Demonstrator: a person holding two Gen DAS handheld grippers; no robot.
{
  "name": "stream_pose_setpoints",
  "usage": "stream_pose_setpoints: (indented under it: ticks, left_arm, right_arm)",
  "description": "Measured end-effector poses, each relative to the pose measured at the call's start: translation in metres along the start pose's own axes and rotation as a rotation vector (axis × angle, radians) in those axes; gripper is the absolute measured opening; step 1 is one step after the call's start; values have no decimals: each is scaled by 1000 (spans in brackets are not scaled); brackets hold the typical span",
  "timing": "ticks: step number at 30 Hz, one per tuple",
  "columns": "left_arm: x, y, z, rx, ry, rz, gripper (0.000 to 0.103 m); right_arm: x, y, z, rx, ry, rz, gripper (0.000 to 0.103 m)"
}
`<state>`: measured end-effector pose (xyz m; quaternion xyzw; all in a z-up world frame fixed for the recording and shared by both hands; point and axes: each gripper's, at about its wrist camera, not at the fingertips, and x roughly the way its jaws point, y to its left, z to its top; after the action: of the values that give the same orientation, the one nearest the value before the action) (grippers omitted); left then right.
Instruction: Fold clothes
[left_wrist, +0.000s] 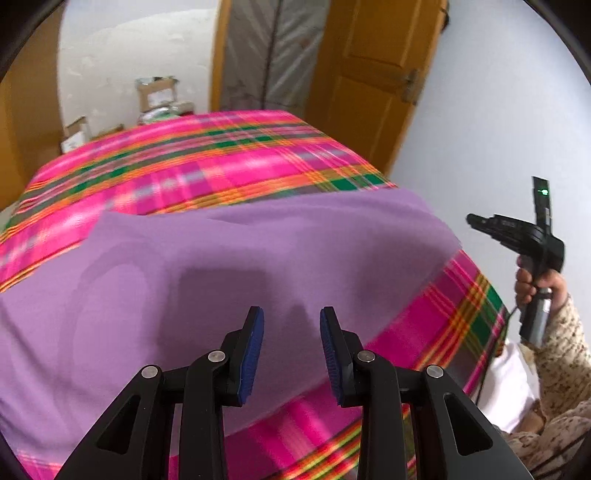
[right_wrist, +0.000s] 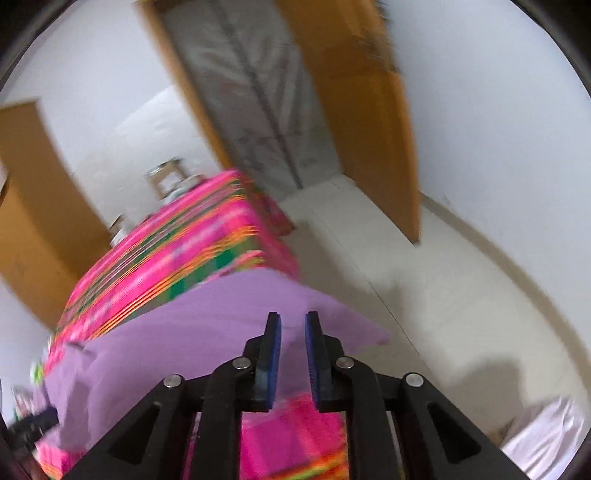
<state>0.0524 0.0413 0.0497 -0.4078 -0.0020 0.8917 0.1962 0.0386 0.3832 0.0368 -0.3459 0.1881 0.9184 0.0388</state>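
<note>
Garment: purple cloth (left_wrist: 229, 266) lies spread on the bed, on top of the pink plaid bedspread (left_wrist: 207, 155); it reaches the bed's right-hand edge in the left wrist view.
Shape of garment: one flat, smooth-looking panel with straight far and right edges; whether it is one layer or already doubled over I cannot tell. Blur hides seams and hems.
Left gripper (left_wrist: 291, 354): jaws partly open, nothing between them; it hovers over the near middle of the purple cloth, pads clear of the fabric.
Right gripper (right_wrist: 293, 354): jaws a narrow gap apart, no cloth between the pads; it points down over the cloth's near right corner, at the bed's edge with floor beyond.
Right hand (left_wrist: 535, 284): seen from the left wrist view, off the bed's right side, holding its gripper clear of the cloth, patterned sleeve (left_wrist: 561, 354) below it.
Done, by my reading: cloth laid out flat, possibly one fold in; both grippers free of it.
Left to do, by my reading: at least one more fold to bring it to a compact stack; no finished pile in sight.
Surroundings: cardboard boxes (left_wrist: 155, 92) past the bed's far end, wooden door (left_wrist: 369, 74) at far right.
</note>
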Motion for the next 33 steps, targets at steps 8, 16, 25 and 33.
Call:
stream_pose_setpoints:
  ticks: [8,16,25,33]
  left_arm:
    - [-14,69,-16,-143,-6,125,33]
    - [-20,129,-31,-269,-1,221,33]
    - [-18,168,-39,-350,1,255,33]
    - [-21,196,-36,-405,-26,257,33]
  right_arm:
    - [47,112,-18,-329,113,160,18]
    - [62,183,-24,-506,140,311,18]
    - [115,275,-30,-691,255,413,18]
    - [141,318,-53,-841,323,422,33]
